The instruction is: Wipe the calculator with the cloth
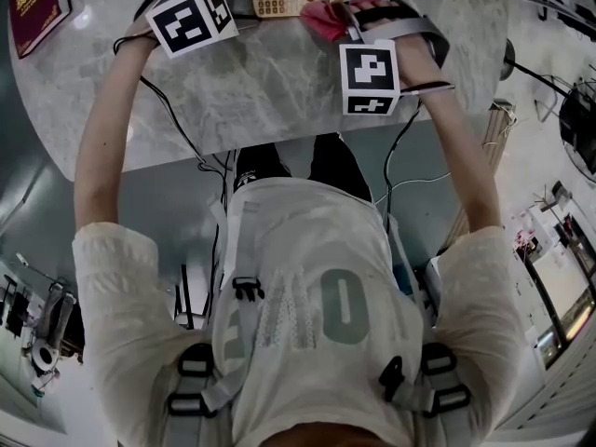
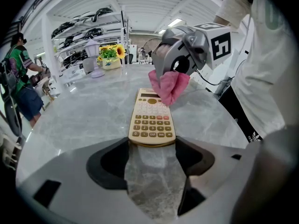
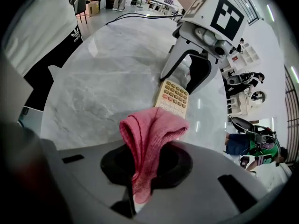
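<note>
My left tongs (image 2: 152, 148) are closed on the near end of the calculator (image 2: 152, 120), a pad against each long edge. It lies flat and keys-up on the grey marble counter (image 2: 84, 111). My right tongs (image 3: 148, 146) are clamped on the pink cloth (image 3: 149, 129), which bunches out past the tips. In the left gripper view the hanging fold of the cloth rests at the calculator's display end. The only container I can make out is a pot (image 2: 112, 65) at the far edge of the counter, holding yellow sunflowers (image 2: 110, 52). A dark red booklet (image 1: 37, 3) lies on the counter, well apart from the calculator.
</note>
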`<action>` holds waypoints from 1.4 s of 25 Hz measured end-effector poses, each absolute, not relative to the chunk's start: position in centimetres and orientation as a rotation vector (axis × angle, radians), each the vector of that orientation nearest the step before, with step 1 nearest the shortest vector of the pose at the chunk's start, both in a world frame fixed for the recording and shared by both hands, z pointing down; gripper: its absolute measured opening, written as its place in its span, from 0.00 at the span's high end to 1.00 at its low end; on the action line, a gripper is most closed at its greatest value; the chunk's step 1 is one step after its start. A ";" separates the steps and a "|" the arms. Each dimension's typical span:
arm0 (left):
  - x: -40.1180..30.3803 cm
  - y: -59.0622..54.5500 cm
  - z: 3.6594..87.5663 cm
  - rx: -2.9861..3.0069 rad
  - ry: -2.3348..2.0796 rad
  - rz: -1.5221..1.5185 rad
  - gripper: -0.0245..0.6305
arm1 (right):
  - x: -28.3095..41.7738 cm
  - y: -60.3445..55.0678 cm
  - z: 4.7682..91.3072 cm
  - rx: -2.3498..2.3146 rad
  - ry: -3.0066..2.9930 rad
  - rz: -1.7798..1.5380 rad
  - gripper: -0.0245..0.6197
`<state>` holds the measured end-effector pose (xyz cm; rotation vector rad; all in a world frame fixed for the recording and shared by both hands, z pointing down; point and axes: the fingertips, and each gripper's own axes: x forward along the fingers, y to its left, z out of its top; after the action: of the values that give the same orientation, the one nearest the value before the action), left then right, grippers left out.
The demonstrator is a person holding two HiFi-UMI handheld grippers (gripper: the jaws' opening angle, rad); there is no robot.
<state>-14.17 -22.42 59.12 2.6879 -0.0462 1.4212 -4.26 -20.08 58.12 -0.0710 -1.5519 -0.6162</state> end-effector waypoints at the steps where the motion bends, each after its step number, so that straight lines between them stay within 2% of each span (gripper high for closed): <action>1: -14.1 -22.4 59.1 2.688 -0.046 1.420 0.47 | -4.2 -19.9 58.1 -0.072 -1.552 -0.617 0.88; 9: -14.1 -22.5 59.2 2.691 -0.051 1.416 0.47 | -4.3 -20.2 57.9 -0.075 -1.563 -0.610 0.88; 19: -14.2 -22.5 59.3 2.692 -0.044 1.415 0.47 | -7.7 -27.8 56.9 -0.026 -1.504 -0.717 0.88; 35: -14.4 -22.5 59.4 2.698 -0.048 1.402 0.47 | -8.5 -26.8 58.6 -0.097 -1.453 -0.731 0.88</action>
<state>-14.36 -22.52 59.35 2.6975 -0.0478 1.4022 -8.52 -26.83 58.63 -0.0966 -1.4529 -0.7306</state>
